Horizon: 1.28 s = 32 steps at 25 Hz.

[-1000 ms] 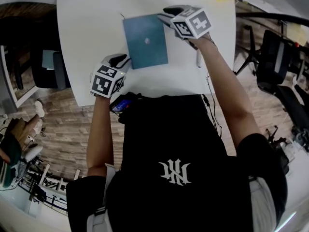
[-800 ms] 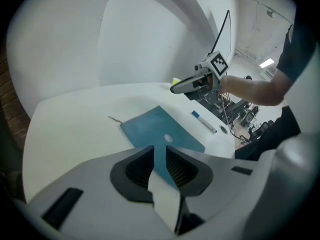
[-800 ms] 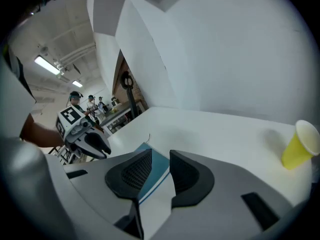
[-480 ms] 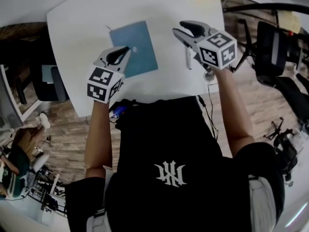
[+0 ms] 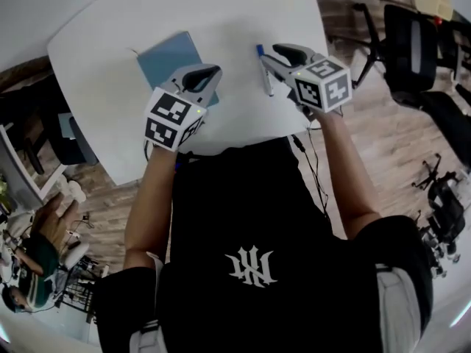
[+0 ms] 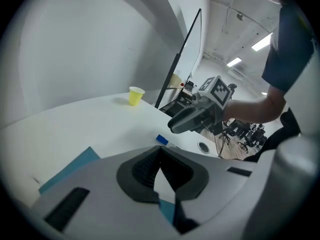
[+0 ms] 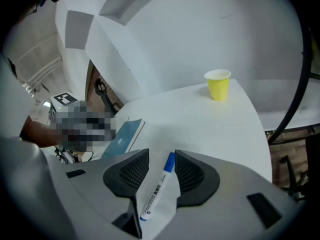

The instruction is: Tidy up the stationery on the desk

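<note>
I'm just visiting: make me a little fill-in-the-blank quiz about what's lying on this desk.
The cup on the desk is ____. The marker has a ____ cap. In the head view, the notebook lies to the marker's ____.
Missing words: yellow, blue, left.

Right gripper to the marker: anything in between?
Nothing visible. The marker lies flat on the bare desk, in line with the gap between the right gripper's jaws, which have just been opening and don't touch it. The blue notebook lies off to its left and the yellow cup at the desk's far edge, both clear.
</note>
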Tool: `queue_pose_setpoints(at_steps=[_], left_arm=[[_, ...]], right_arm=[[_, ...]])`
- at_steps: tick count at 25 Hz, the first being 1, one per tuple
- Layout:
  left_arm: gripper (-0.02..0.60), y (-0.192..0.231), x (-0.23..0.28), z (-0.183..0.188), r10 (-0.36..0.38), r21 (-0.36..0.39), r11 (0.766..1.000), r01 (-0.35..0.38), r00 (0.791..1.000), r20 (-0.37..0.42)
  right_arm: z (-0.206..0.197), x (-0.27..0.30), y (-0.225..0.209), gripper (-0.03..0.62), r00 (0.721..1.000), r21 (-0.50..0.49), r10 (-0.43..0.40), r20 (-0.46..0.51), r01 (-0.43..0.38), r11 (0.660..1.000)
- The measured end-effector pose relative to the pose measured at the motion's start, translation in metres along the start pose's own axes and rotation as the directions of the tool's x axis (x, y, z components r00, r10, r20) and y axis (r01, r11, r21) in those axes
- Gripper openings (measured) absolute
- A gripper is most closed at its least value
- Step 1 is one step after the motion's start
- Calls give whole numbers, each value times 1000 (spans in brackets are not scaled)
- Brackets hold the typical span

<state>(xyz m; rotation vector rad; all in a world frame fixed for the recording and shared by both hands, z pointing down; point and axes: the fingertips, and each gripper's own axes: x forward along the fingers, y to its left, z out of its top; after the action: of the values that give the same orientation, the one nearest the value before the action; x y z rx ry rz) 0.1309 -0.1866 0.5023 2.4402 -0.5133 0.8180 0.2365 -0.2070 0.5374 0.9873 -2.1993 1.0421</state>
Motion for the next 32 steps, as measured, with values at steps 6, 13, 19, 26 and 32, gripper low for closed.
queue_pose_setpoints(at_steps=[6, 13, 19, 26, 32], left_arm=[[3, -29, 40, -11, -72, -4, 997, 72, 995, -65], [3, -48, 51, -22, -112, -32, 994, 109, 990, -91], [3, -34, 32, -31, -70, -63, 996, 65, 994, -82], [3, -15, 2, -45, -1, -102, 995, -5, 998, -67], [3, -5, -12, -55, 25, -125, 992, -32, 998, -51]], right_arm=[[-33, 7, 1, 164, 999, 53, -18, -42, 20, 998], [-58, 13, 5, 163, 993, 18, -51, -103, 53, 998], [-67, 14, 2, 144, 990, 0, -73, -120, 74, 997], [-72, 17, 4, 110, 985, -58, -104, -137, 97, 994], [-66, 21, 10, 94, 984, -59, -108, -143, 100, 993]])
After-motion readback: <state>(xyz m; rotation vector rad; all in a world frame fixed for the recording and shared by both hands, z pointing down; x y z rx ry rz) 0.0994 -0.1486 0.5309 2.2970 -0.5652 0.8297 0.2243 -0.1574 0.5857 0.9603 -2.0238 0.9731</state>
